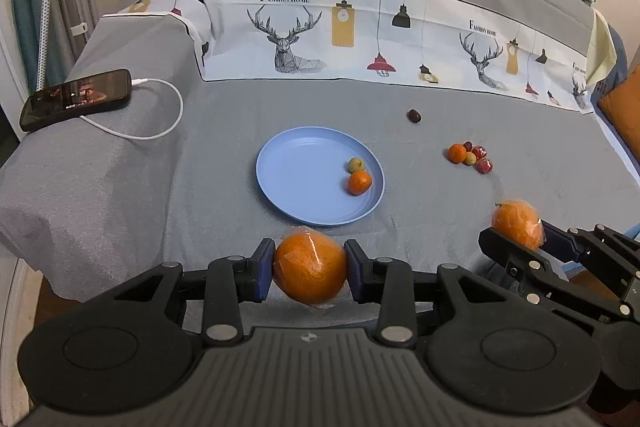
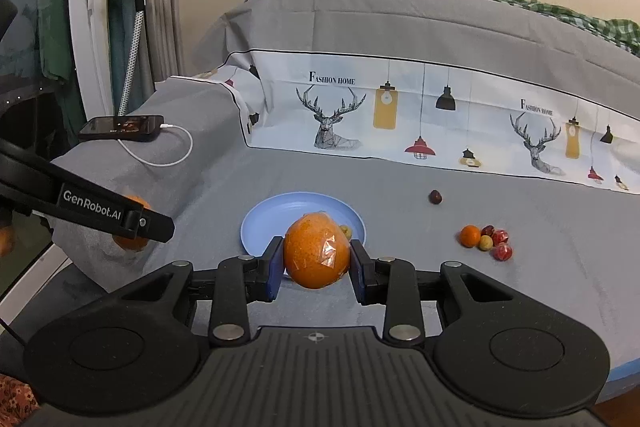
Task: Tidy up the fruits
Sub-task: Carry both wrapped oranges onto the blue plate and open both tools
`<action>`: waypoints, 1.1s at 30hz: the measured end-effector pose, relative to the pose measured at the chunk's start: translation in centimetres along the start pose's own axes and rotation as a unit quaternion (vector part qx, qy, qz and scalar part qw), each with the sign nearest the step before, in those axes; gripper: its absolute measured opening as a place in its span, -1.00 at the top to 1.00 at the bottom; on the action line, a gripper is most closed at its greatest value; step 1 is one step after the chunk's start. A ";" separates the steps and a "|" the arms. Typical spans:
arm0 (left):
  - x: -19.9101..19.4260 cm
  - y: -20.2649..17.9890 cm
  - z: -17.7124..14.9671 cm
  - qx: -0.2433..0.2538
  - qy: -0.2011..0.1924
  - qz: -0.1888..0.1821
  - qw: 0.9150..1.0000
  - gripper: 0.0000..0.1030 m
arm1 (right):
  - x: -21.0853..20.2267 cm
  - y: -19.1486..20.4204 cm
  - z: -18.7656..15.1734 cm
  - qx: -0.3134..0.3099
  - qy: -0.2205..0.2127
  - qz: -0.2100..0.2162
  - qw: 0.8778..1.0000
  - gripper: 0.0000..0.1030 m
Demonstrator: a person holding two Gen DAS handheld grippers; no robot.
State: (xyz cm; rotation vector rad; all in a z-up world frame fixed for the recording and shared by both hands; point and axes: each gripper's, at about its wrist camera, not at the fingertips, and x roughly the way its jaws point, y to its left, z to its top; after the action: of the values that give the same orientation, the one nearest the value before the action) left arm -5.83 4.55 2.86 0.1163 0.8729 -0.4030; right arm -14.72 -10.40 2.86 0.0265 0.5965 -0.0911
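Observation:
My left gripper (image 1: 309,269) is shut on a plastic-wrapped orange (image 1: 310,267), held just in front of the blue plate (image 1: 304,195). The plate holds a small tangerine (image 1: 359,183) and a small green fruit (image 1: 355,164). My right gripper (image 2: 317,263) is shut on another wrapped orange (image 2: 316,253), above the plate's (image 2: 272,223) near edge; it also shows in the left wrist view (image 1: 516,223). A cluster of small fruits (image 1: 470,157) lies right of the plate, also in the right wrist view (image 2: 486,237). A dark fruit (image 1: 414,115) lies alone farther back.
A phone (image 1: 76,99) with a white charging cable (image 1: 160,107) lies on the raised grey ledge at the left. A printed cloth (image 1: 360,35) rises behind the grey surface. A steamer pole (image 2: 134,27) stands at far left.

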 end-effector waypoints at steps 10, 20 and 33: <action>0.2 0.4 0.2 -0.004 -0.004 -0.001 1.000 0.20 | 0.2 0.4 -0.2 -0.001 0.006 -0.001 1.000 0.32; 0.6 -0.2 0.6 0.004 -0.005 -0.005 1.000 0.20 | 0.5 -0.1 -0.2 0.014 0.012 -0.006 1.000 0.32; 1.7 0.0 1.1 0.002 0.002 0.000 1.000 0.20 | 1.4 -0.6 -0.4 0.024 0.022 -0.002 0.999 0.32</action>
State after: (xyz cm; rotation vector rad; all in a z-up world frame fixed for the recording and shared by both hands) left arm -4.06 3.79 2.24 0.1203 0.8757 -0.4055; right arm -13.88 -11.07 1.71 0.0746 0.6385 -0.1097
